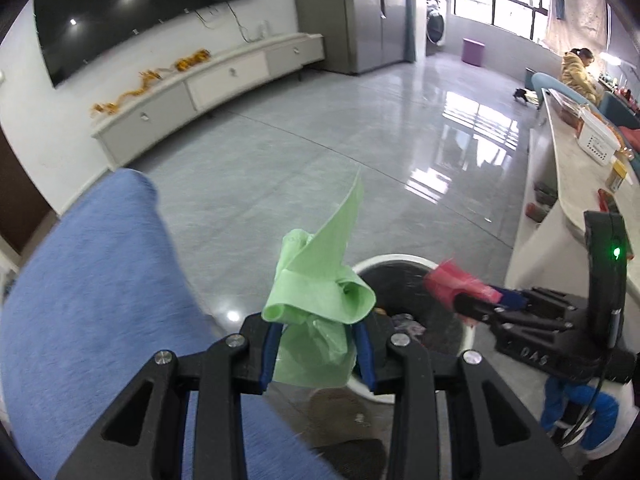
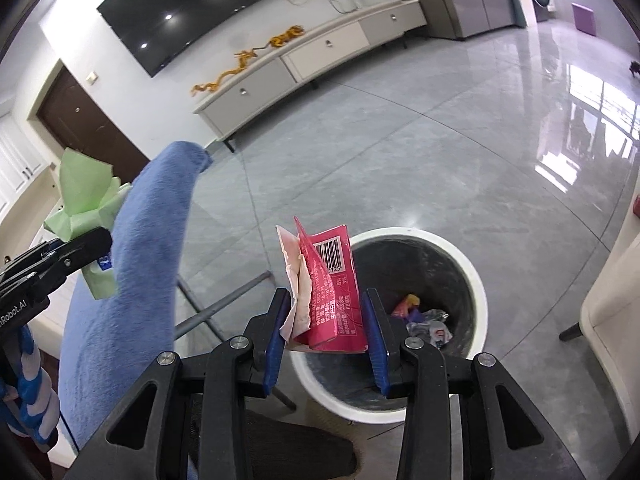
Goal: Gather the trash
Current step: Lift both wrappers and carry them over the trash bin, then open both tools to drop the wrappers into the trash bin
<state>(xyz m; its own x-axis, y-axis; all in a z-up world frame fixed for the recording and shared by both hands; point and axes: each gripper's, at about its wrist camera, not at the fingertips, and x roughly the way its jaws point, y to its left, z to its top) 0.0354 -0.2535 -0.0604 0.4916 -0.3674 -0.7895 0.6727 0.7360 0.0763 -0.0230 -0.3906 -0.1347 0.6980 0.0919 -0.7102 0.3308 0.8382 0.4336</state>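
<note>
While both grippers carry trash toward the bin (image 2: 476, 276), the drop is the step in hand
Left gripper (image 1: 316, 350) clamps green plastic (image 1: 320, 276) near the bin's rim; right gripper (image 2: 326, 336) clamps a red wrapper (image 2: 334, 300) above its near rim; next, I judge, centre each over the opening and release

the trash bin (image 2: 472, 280) stands on the floor (image 2: 400, 152), with scraps of trash (image 2: 430, 324) lying at its bottom. the right gripper (image 2: 327, 336) hangs over the bin's near left rim with a torn packet (image 2: 334, 300) between its fingers. the left gripper (image 1: 316, 344), to its left, carries a crumpled bag (image 1: 320, 292) before the bin's near rim. a cloth-covered chair back (image 2: 132, 280) rises between the two grippers. the counter (image 1: 576, 184) runs along the bin's right side, a basket (image 1: 598, 142) on it toward the far end. a tv cabinet (image 2: 320, 56) stands against the far wall, under a television (image 2: 192, 12).
</note>
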